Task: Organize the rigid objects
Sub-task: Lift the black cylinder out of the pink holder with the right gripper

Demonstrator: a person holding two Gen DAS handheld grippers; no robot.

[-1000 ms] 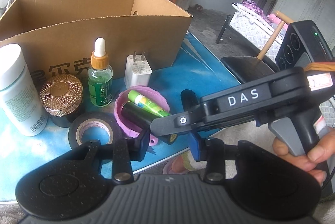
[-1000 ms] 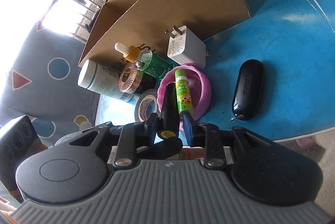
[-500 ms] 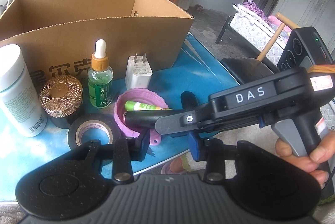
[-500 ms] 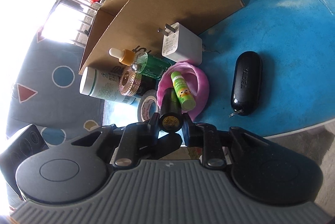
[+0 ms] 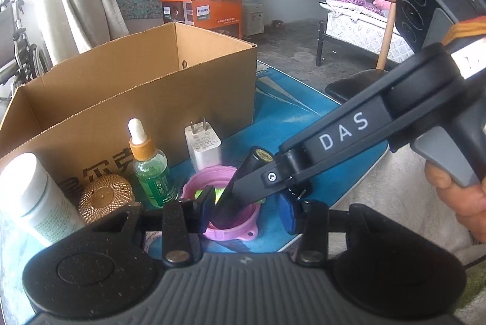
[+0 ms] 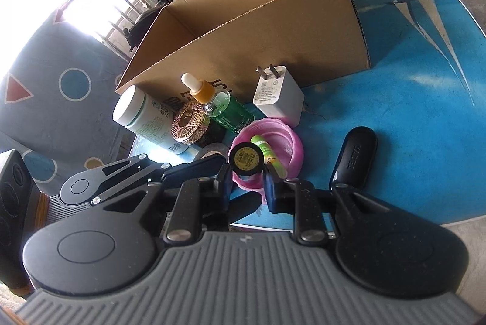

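Glossy blue tabletop point(image 6: 404, 100); right gripper point(image 6: 245, 185) apart around black cylinder point(image 6: 245, 161), left gripper point(image 5: 244, 210) apart over ribbed pink bowl point(image 5: 209, 177).

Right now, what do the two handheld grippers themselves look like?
Both match: a ribbed grey body, speckled black rounded housings and black linkages with silver rivets ending in blue pads. The right gripper carries white "DAS" lettering, a grey trigger handle held in a bare hand, and a black module with a green light. The left gripper shows no lettering.
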